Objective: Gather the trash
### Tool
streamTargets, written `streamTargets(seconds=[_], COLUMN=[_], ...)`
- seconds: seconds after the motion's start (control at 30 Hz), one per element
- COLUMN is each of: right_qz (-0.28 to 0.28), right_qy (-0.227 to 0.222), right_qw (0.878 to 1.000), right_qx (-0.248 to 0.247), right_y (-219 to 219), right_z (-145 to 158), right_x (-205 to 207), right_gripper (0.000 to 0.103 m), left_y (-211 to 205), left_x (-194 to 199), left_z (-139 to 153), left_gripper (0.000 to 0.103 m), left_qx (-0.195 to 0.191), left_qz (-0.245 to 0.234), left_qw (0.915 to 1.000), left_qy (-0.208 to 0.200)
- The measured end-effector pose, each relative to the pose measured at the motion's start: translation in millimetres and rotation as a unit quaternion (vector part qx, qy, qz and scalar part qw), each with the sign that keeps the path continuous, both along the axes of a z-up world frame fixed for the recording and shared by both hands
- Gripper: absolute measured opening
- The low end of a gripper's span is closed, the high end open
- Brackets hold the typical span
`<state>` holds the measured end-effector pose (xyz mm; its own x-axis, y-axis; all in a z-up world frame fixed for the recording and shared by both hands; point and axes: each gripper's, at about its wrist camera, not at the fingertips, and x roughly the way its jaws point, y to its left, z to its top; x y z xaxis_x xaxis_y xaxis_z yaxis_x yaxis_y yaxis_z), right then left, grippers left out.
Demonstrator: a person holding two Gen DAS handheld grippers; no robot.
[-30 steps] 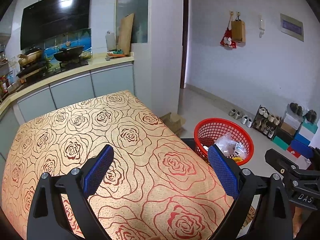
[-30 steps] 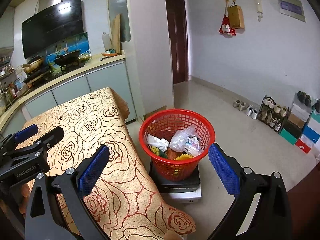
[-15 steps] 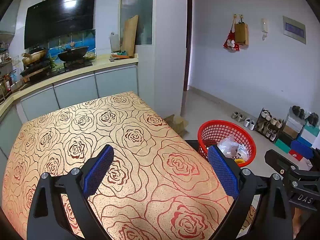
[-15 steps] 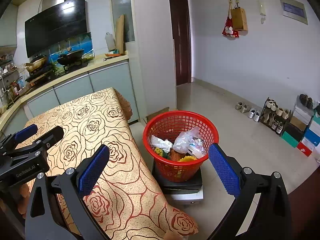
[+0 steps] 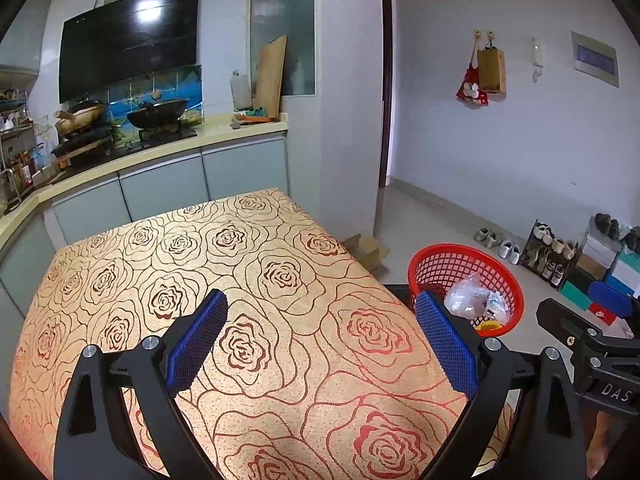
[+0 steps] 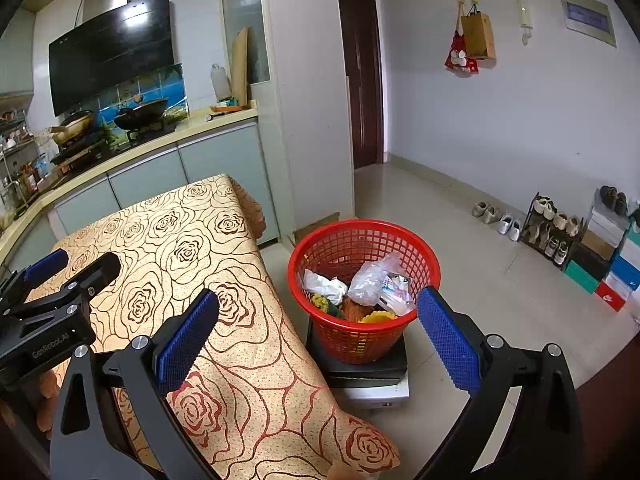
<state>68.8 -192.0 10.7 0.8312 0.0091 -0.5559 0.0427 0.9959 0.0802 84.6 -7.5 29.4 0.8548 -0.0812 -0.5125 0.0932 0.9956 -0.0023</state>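
Red plastic mesh basket [image 6: 362, 336] holds crinkled clear plastic bags [image 6: 374, 280]; rose-patterned tablecloth [image 5: 248, 280] looks faintly shiny.

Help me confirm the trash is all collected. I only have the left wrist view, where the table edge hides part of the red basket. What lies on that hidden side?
Observer: A crumpled white bag lies in the red basket there, next to the clear plastic bag.
Operator: Does the basket sit on the floor?
Observer: No, it stands on a flat black box, which rests on a silver-fronted unit.
Operator: Is the right gripper carrying anything?
Observer: No, the right gripper is open with nothing between its fingers.
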Motion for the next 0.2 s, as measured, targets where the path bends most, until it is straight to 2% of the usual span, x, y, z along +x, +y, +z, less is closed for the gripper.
streamTargets(seconds=[0.2], right_qz=[-0.002], right_qy=[0.001], right_qw=[1.0], right_qx=[0.003], right_y=[2.0], right_z=[-4.1], right_x=[1.5], right_gripper=[0.096], left_y=[4.5], left_x=[0.3], left_z=[-0.1], left_gripper=[0.092], left_qx=[-0.011], left_qz=[0.003], left_qw=[0.9999], left_qy=[0.005])
